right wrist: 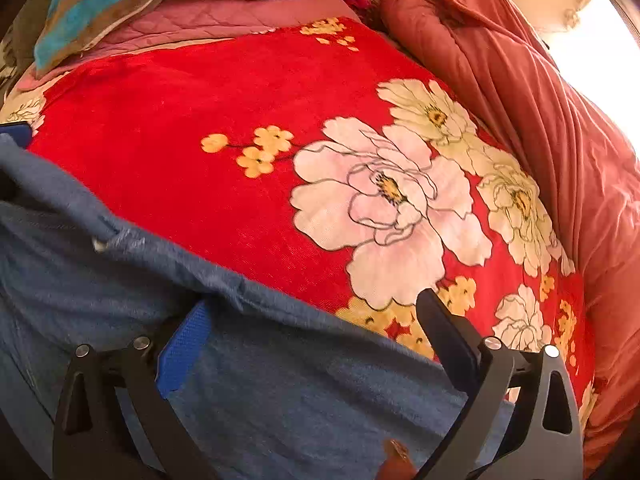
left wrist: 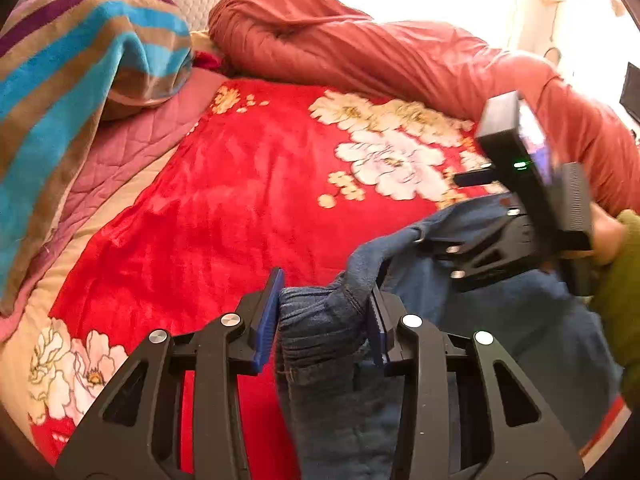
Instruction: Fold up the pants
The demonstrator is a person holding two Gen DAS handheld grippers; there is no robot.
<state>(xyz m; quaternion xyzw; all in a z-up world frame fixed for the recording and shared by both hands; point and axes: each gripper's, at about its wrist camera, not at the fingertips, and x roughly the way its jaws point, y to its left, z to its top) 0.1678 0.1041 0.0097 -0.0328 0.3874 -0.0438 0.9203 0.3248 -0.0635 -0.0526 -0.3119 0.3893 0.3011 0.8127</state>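
A: Pants point(left wrist: 332, 340), blue denim, sit bunched between the left gripper point(left wrist: 322, 320) fingers in the left wrist view; the blue pads press on a ribbed cuff or hem at the near edge of the bed point(left wrist: 224, 184).
B: And the other hand?
A: To the right, the right gripper point(left wrist: 460, 248) rests low on the same cloth, with a green sleeve point(left wrist: 624, 280) behind it.

B: What does the right wrist view add?
A: The right gripper point(right wrist: 320, 336) fingers are spread wide over the pants point(right wrist: 280, 380), pinching nothing. The denim lies flat at the near left, over the red floral blanket point(right wrist: 200, 100).
B: Which step, then?
A: Taking hold of an edge, I'd judge. Next, the right fingers need to close on the fabric so both ends can lift and fold together.
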